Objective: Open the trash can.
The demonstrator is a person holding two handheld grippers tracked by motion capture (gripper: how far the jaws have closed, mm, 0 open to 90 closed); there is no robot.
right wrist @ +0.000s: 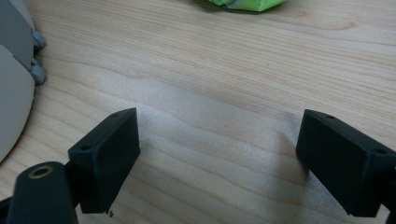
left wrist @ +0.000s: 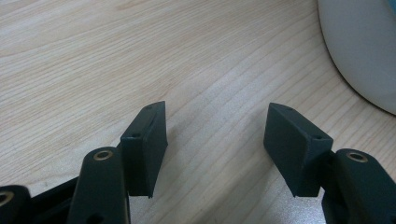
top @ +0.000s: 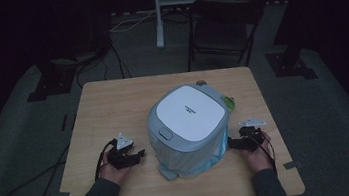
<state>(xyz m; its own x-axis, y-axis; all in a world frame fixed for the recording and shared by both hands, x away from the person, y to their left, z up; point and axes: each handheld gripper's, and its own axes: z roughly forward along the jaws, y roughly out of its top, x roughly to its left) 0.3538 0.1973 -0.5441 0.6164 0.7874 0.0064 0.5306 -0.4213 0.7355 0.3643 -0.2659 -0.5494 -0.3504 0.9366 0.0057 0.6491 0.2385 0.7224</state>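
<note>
A grey and white lidded bin (top: 188, 121) with a pale blue bag around its body stands in the middle of the wooden table (top: 107, 101). My left gripper (top: 139, 154) rests on the table just left of the bin, open, with bare wood between its jaws (left wrist: 217, 140). The bin's curved white wall (left wrist: 364, 51) shows at the upper right of the left gripper view. My right gripper (top: 231, 144) sits close to the bin's right side, open and empty (right wrist: 219, 154). The bin's grey edge (right wrist: 14, 70) lies at the left of the right gripper view.
A bright green object (top: 231, 103) peeks out behind the bin's right side and lies at the top of the right gripper view (right wrist: 243, 4). A dark folding chair (top: 221, 26) and a white stand (top: 159, 14) are beyond the table. Cables (top: 28, 191) run over the floor at left.
</note>
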